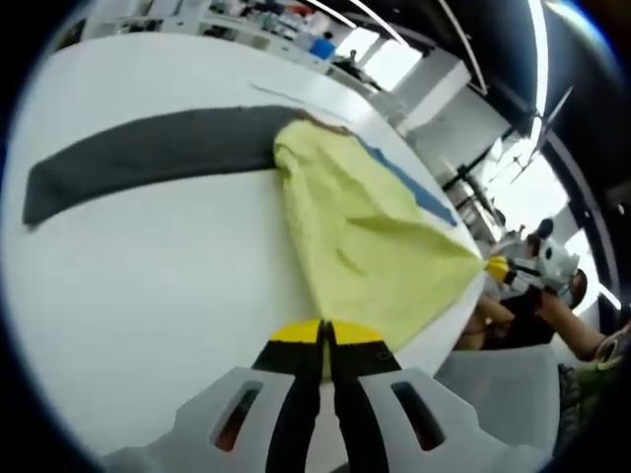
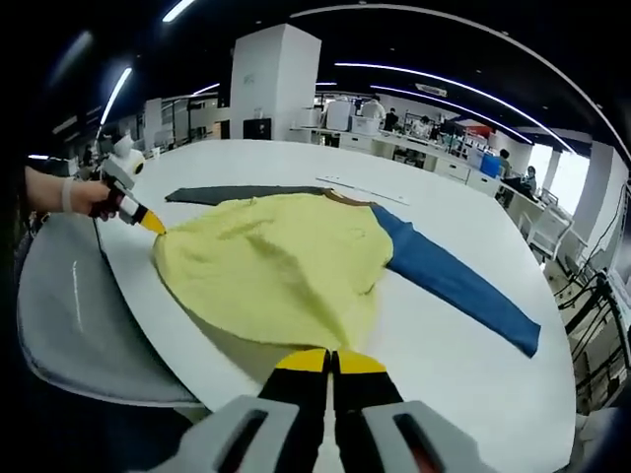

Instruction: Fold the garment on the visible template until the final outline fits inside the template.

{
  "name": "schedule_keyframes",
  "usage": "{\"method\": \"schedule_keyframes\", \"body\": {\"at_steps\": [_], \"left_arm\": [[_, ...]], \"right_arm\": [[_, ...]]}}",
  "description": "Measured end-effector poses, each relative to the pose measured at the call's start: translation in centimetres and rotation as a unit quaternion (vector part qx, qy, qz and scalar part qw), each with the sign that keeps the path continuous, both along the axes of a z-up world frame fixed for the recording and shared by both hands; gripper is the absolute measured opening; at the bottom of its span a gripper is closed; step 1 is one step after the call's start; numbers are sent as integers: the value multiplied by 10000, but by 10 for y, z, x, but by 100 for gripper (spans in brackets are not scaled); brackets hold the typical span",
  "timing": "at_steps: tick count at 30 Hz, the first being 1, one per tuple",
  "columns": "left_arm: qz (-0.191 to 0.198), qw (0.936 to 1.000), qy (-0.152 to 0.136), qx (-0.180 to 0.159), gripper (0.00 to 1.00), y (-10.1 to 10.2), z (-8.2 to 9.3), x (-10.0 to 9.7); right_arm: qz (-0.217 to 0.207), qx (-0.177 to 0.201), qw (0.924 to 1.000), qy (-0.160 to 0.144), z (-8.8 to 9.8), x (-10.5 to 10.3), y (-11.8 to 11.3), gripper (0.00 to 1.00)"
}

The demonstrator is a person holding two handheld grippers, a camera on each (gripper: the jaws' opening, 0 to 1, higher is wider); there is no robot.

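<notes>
Both claws (image 1: 323, 333) (image 2: 332, 361) pinching yellow garment (image 2: 276, 266) hem

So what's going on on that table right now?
A person is folding a garment on the white table with two hand-held grippers. It has a yellow body with one dark grey sleeve and one blue sleeve, both spread out to the sides. Each gripper, left gripper and right gripper, is shut on the yellow hem at a bottom corner. The body looks pulled taut between them; no fold is done yet.
</notes>
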State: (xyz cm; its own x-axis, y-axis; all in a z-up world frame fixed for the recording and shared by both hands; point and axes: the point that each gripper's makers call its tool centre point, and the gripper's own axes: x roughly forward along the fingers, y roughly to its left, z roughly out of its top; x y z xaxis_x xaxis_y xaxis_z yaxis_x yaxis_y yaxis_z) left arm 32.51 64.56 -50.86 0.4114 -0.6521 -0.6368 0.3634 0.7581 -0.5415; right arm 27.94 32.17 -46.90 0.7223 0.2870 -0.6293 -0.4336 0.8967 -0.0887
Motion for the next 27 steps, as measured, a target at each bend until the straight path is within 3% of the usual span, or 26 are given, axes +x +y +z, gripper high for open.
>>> {"method": "schedule_keyframes", "body": {"at_steps": [10, 27], "left_arm": [[62, 9997, 188, 125, 0, 13, -8, -8], [86, 9990, 365, 230, 0, 19, -20, -14]], "right_arm": [[411, -127, 9981, 442, -22, -23, 5, 0], [589, -192, 9933, 975, -54, -39, 5, 0]]}}
